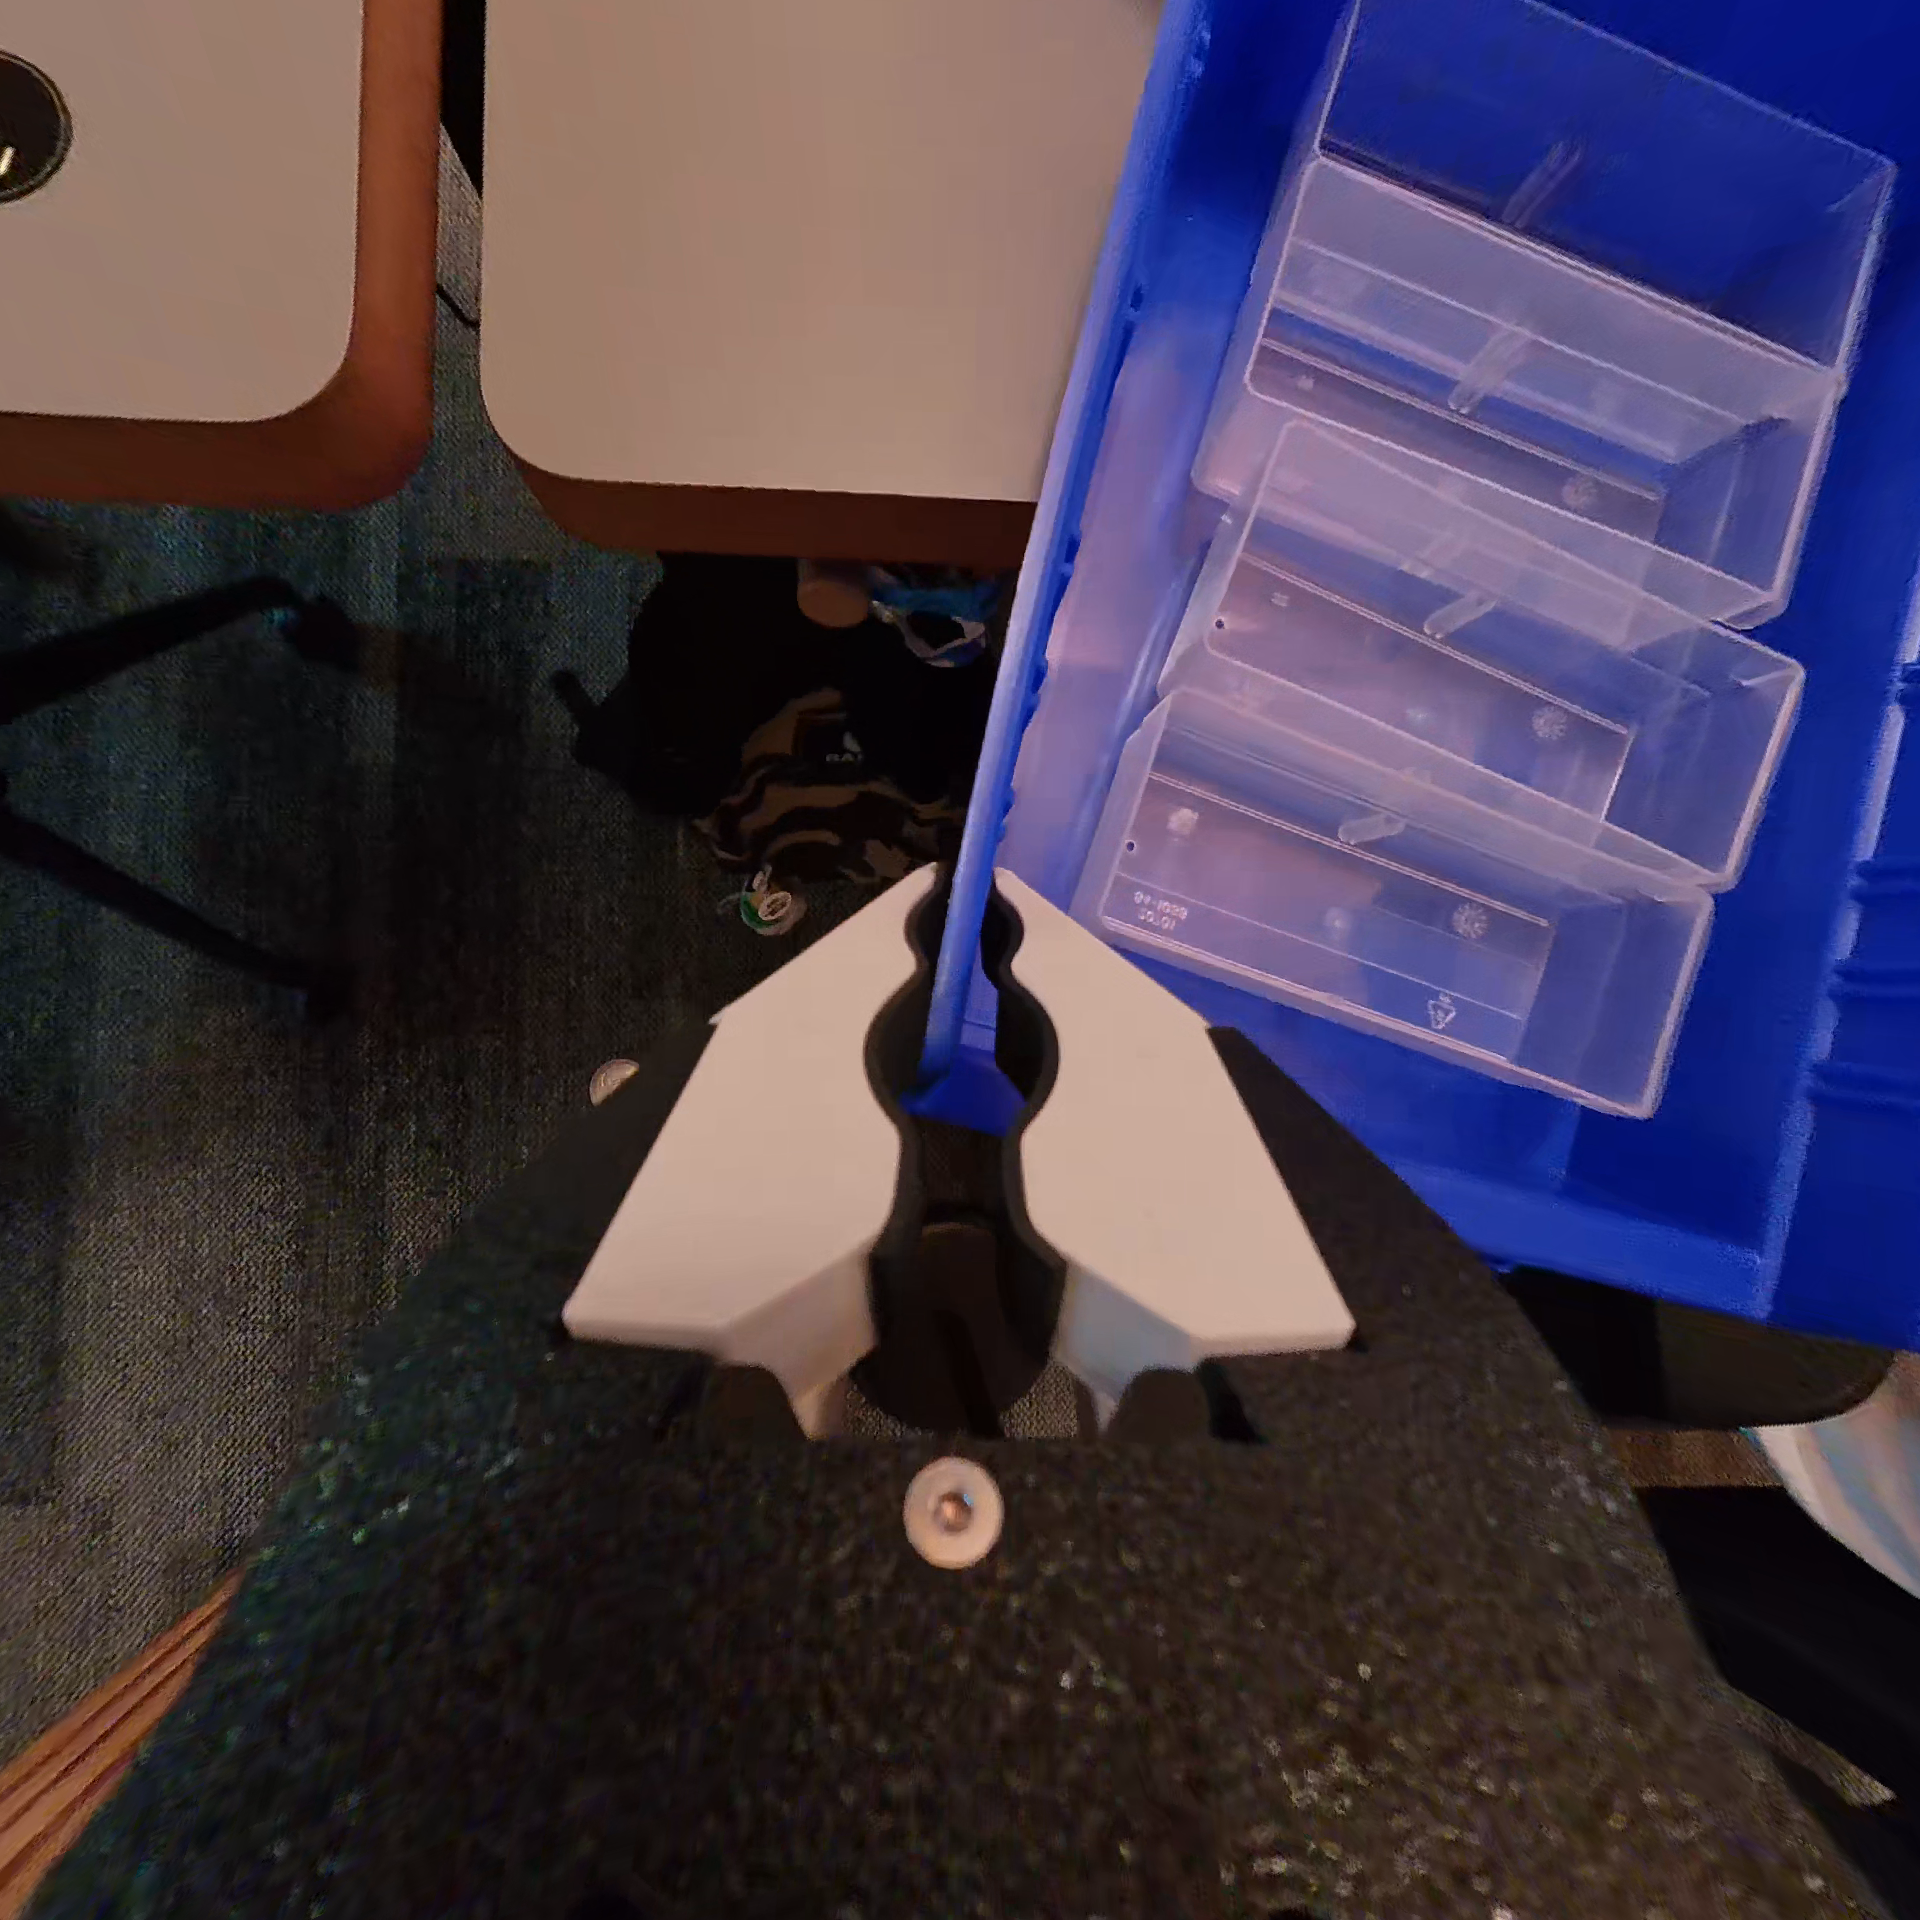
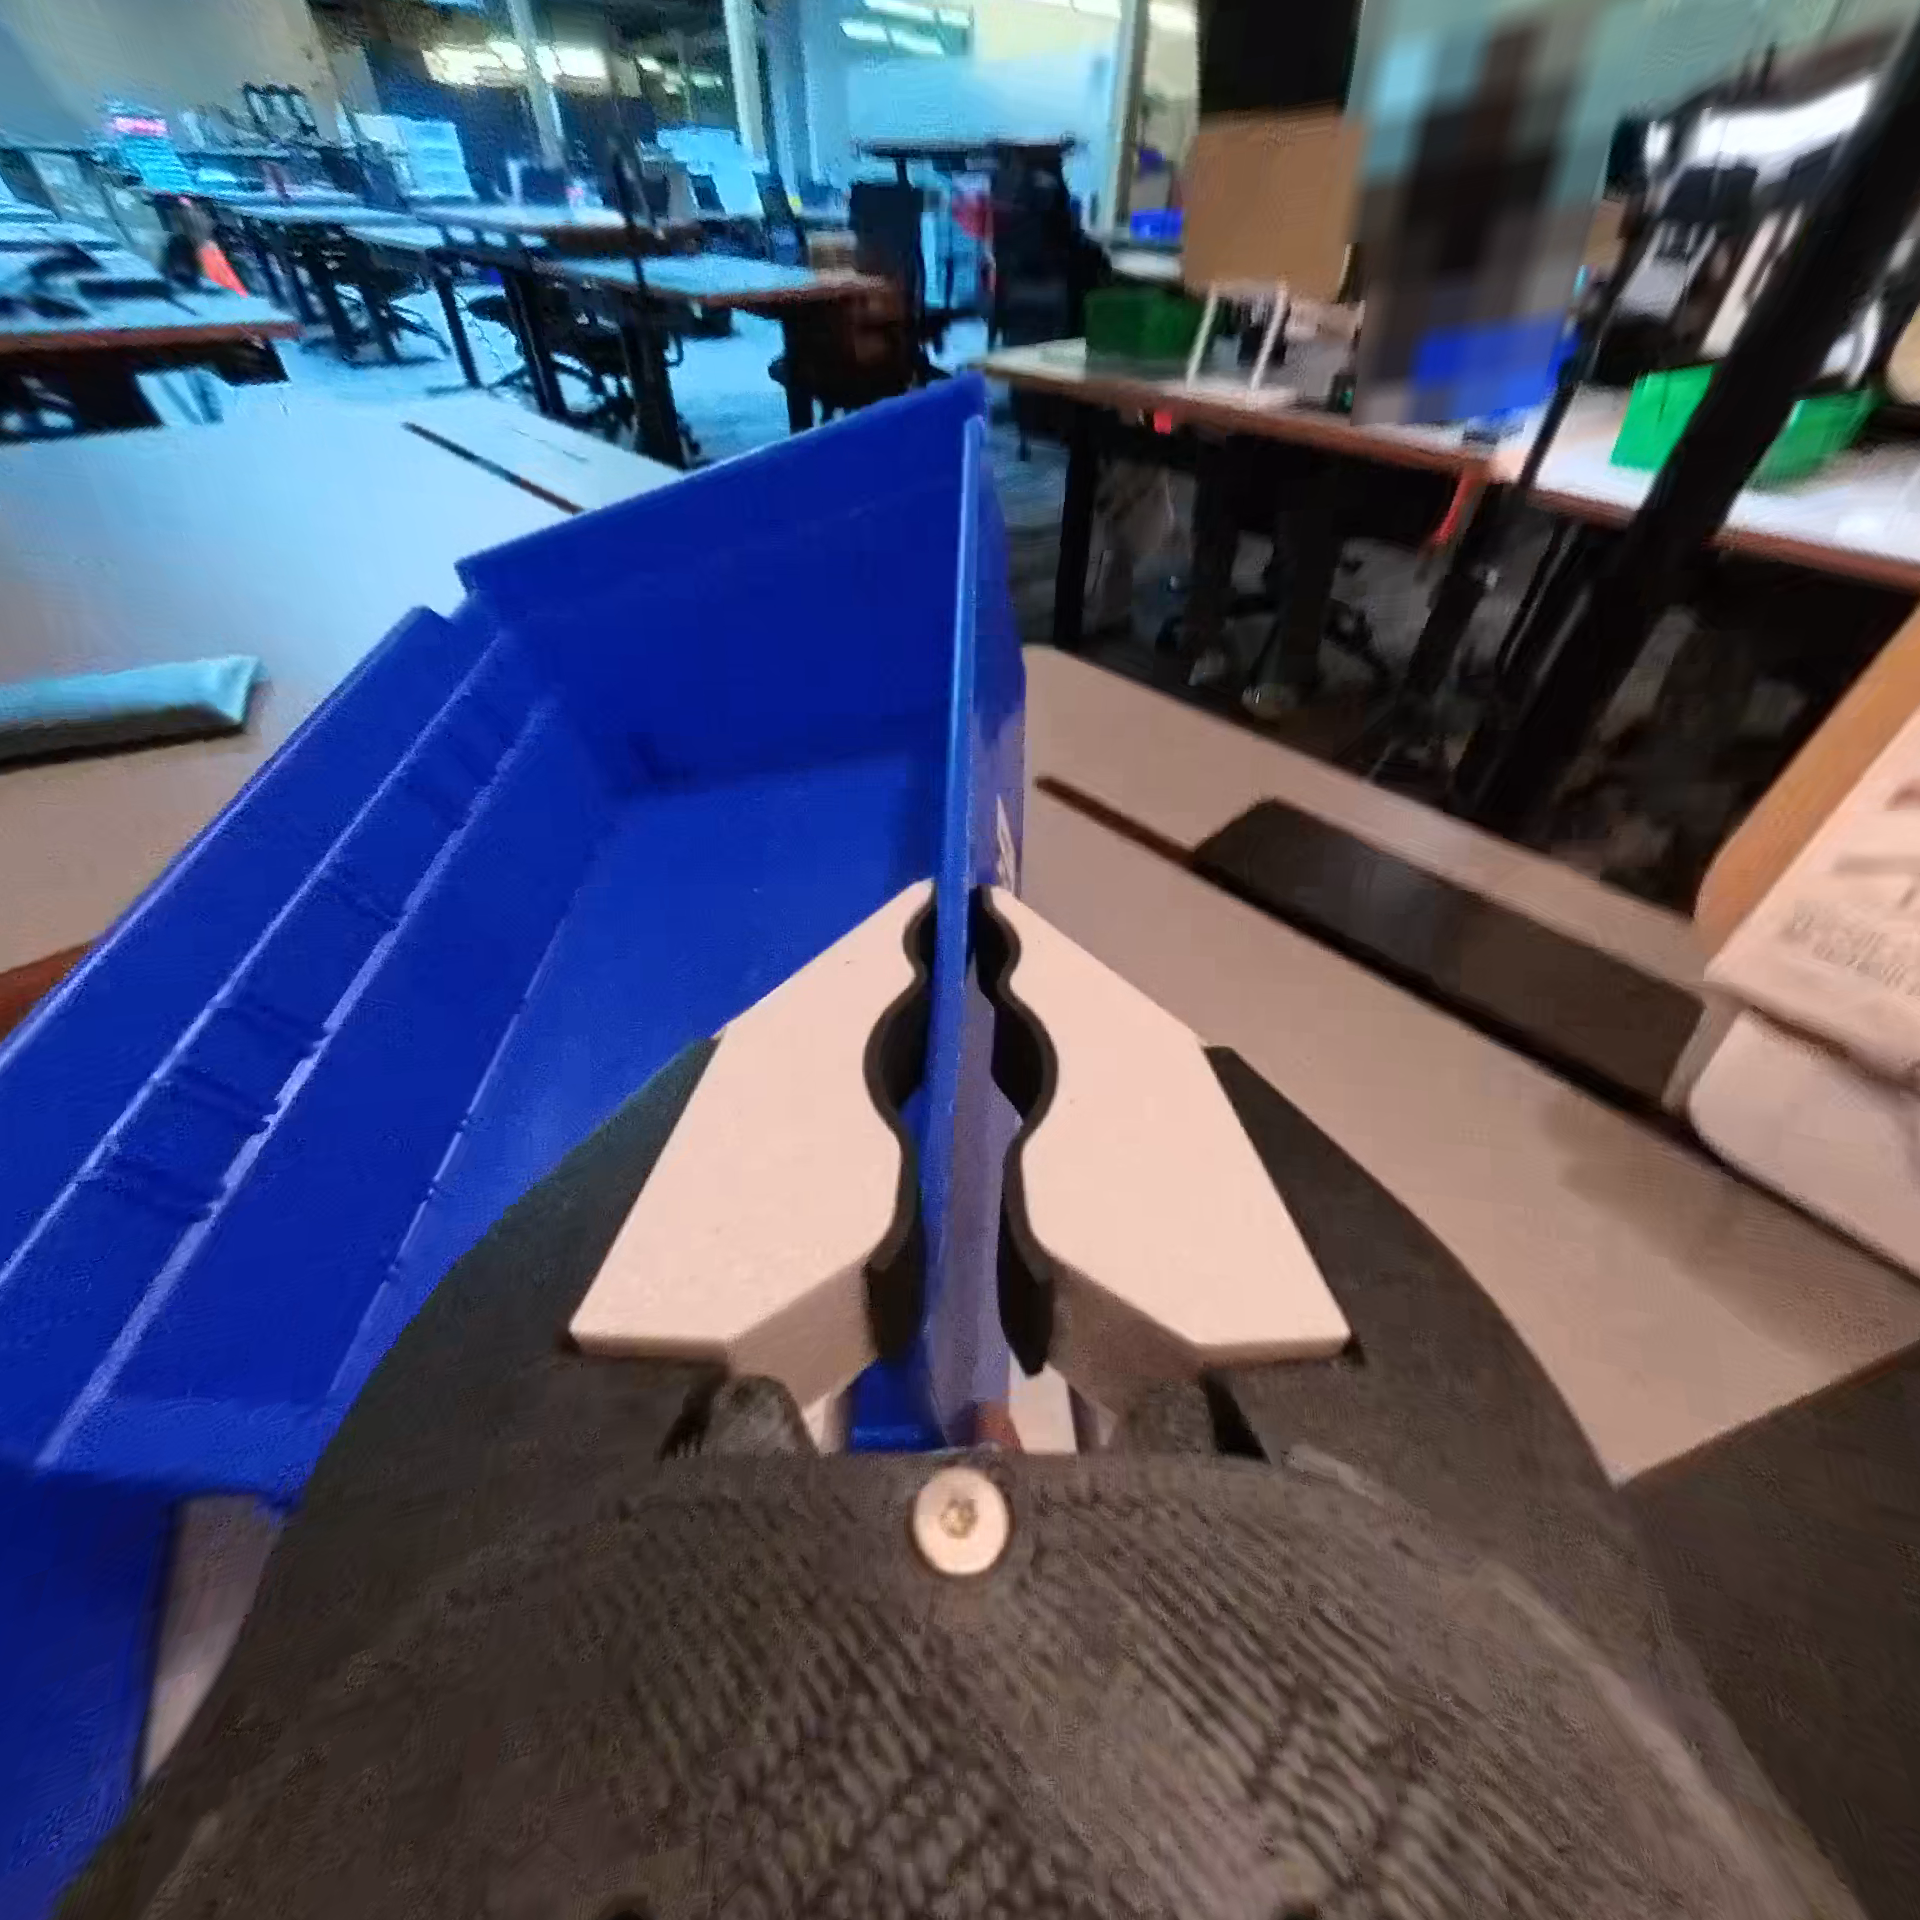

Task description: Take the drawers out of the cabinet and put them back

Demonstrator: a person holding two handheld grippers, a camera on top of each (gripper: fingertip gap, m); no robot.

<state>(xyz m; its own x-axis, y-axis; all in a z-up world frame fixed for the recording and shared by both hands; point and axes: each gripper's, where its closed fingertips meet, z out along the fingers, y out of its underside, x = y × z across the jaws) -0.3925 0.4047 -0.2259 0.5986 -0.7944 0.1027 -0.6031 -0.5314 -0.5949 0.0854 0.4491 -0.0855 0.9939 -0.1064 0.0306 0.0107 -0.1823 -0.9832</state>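
Observation:
A blue plastic cabinet [image 1: 1101, 520] is held up in the air, tilted. Several clear plastic drawers [image 1: 1455, 727] sit in it, staggered and slid partly out. My left gripper [image 1: 961, 914] is shut on the cabinet's thin left side wall near a corner, over the floor. In the right wrist view the cabinet [image 2: 727, 727] shows an open blue inside with ribbed slots along its left wall. My right gripper [image 2: 956, 925] is shut on the edge of its right side wall. No drawers show in the right wrist view.
Two white tables with brown rims [image 1: 779, 260] stand below at the top left, over dark carpet [image 1: 260, 1039] with black table legs and a dark bag [image 1: 831, 758]. A white tabletop [image 2: 1351, 1039], a black slot and a beige cloth bag [image 2: 1829, 935] lie at the right.

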